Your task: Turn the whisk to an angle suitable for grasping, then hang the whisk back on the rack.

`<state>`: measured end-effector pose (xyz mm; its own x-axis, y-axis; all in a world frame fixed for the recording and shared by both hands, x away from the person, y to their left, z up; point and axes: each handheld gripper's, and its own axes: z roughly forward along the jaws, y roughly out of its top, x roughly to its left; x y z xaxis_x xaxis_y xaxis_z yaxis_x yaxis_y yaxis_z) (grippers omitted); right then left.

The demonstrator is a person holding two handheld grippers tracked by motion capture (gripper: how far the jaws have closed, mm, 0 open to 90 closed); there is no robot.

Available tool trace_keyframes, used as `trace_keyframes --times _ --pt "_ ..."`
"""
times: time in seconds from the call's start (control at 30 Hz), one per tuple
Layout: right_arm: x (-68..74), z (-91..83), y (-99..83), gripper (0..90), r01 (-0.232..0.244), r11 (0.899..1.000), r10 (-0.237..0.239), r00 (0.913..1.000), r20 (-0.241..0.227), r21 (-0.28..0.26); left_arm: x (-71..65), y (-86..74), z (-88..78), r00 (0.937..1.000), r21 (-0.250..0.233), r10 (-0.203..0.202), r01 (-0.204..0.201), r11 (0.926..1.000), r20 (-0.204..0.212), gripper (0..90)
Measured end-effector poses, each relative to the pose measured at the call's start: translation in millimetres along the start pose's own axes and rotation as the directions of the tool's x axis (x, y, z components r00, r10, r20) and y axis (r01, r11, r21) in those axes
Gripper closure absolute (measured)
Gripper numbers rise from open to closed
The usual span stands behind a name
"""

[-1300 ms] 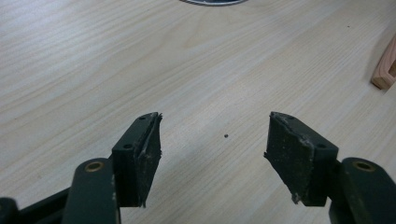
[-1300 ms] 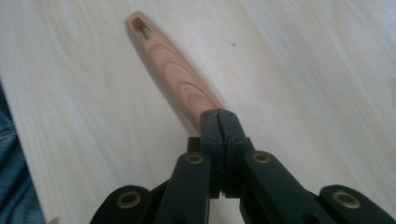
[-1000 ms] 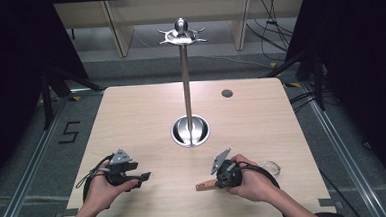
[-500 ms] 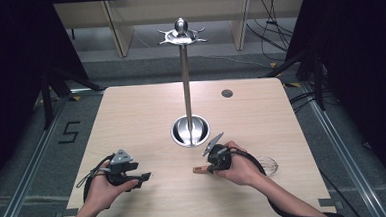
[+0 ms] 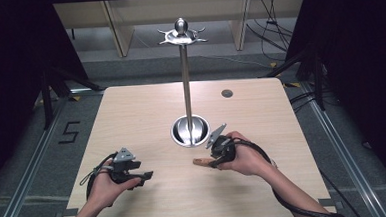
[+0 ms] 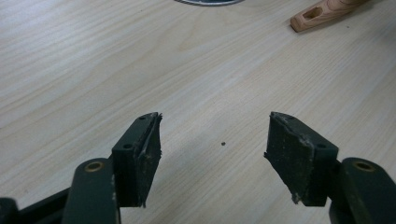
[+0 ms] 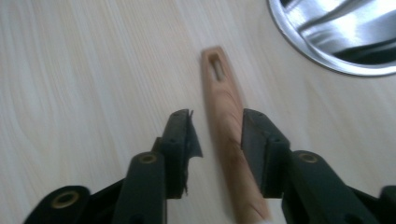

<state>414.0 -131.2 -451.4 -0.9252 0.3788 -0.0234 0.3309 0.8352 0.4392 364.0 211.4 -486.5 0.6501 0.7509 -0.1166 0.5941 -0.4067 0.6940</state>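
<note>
A light wooden table [image 5: 146, 116] carries a metal stand [image 5: 185, 79] whose upright pole rises from a round, dished steel base [image 5: 189, 130] near the table's centre; the dish appears to hold only the foot of the pole. At the pole's top sits a small crown of hooks with a ball finial [image 5: 180, 25]. The right gripper [image 5: 216, 160], held in the person's right hand [image 5: 246, 156], lies just in front of the base and to its right. In the right gripper view its jaws stand on either side of a wooden handle [image 7: 231, 135] with a slot near its far end; the right-side jaw lies against the wood, while a narrow gap remains at the left-side jaw, so whether it grips cannot be told. The handle's slotted end points toward the table's left in the high view. The left gripper [image 5: 145, 176], in the left hand [image 5: 105, 185] near the table's front left, has its jaws spread wide over bare wood.
</note>
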Motion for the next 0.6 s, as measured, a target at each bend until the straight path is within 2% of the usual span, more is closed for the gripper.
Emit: trace_keyframes --times 0.03,0.17,0.27,0.3,0.33,0.37,0.47,0.5,0.53,0.6 --pt "-3.0 -7.1 -4.2 56.3 -0.014 1.0 0.013 0.9998 0.017 0.021 -0.5 0.3 0.6 1.0 -0.008 -0.003 0.003 1.0 -0.002 34.4" --pt "-16.5 -20.0 -16.9 50.5 0.003 0.997 -0.006 0.9995 0.03 0.082 -1.7 0.5 2.7 1.0 -0.014 -0.006 0.007 0.9999 0.004 34.4" --pt "-25.9 -23.6 -25.3 49.8 -0.003 0.99 -0.003 0.9993 0.038 0.14 -2.7 -0.4 2.7 1.0 -0.006 0.001 -0.001 1.0 0.002 34.4" --pt "-28.5 -23.3 -27.9 49.8 -0.007 0.992 0.002 0.9991 0.041 0.128 -2.9 -0.6 2.1 1.0 -0.009 0.003 -0.003 1.0 0.008 34.4" --pt "-29.9 -22.7 -28.8 49.8 -0.011 0.991 0.007 0.9994 0.035 0.133 -3.4 -1.0 1.4 0.9999 -0.01 0.001 -0.001 0.9999 0.011 34.4" --pt "-30.5 -22.9 -29.1 50.1 -0.034 0.988 0.028 0.9986 0.045 0.153 -4.3 -2.1 0.9 1.0 -0.02 -0.001 0.001 0.9998 0.007 34.3" --pt "-32.1 -18.2 -23.9 51.8 0.044 0.981 -0.048 0.9986 0.02 0.189 -4.0 -3.6 -1.3 1.0 -0.018 -0.001 0.001 0.9998 0.004 34.3" --pt "-31.2 -17.1 -21.4 52.0 0.051 0.981 -0.052 0.9986 -0.001 0.188 -3.9 -4.2 -2.3 1.0 -0.023 -0.005 0.005 0.9997 -0.001 34.3" --pt "-31.5 -14.8 -17.3 52.2 0.087 0.978 -0.083 0.9962 -0.026 0.191 -3.5 -5.2 -1.8 0.9999 -0.031 -0.01 0.01 0.9995 -0.001 34.3" --pt "-31.4 -10.3 -11.8 53.0 0.122 0.973 -0.116 0.9923 -0.042 0.195 -3.0 -6.7 -3.3 0.9999 -0.021 -0.012 0.012 0.9997 -0.012 34.3"
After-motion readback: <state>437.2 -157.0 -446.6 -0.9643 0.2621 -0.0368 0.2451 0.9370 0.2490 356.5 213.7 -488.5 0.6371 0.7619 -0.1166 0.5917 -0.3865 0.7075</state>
